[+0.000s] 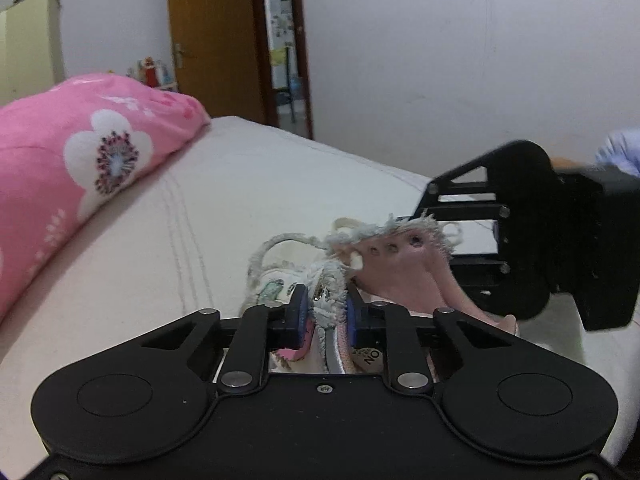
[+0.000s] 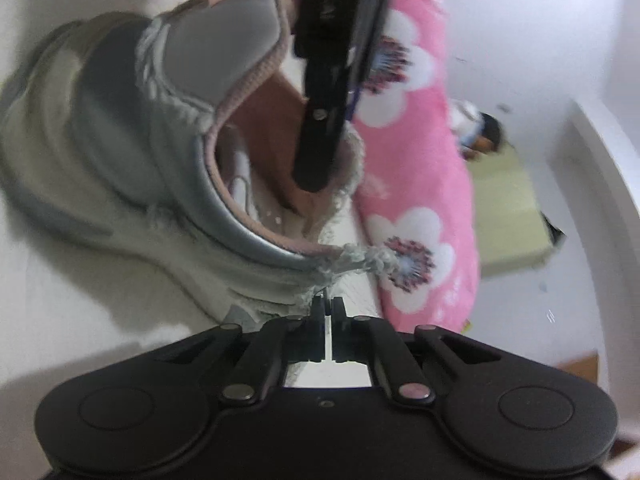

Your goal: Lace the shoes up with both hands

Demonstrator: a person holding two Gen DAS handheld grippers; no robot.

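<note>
A grey and white shoe [image 2: 100,140] with a pink lining lies on its side on the bed. Its pink tongue [image 1: 400,268] stands up with a frayed rim. My left gripper [image 1: 326,314] is shut on the shoe's frayed grey edge [image 1: 330,292], with the blue pads pressing it from both sides. In the right wrist view the left gripper [image 2: 316,172] comes down from above at the shoe's opening. My right gripper [image 2: 329,308] is shut, with the end of the frayed grey lace [image 2: 368,258] running into its jaws. From the left wrist the right gripper [image 1: 424,208] sits behind the tongue.
The white mattress [image 1: 180,220] runs back to a plain wall. A pink flowered pillow [image 1: 80,152] lies at its left, close beside the shoe in the right wrist view [image 2: 416,184]. A brown door [image 1: 216,40] stands behind. A person's sleeve [image 1: 620,152] shows at the right edge.
</note>
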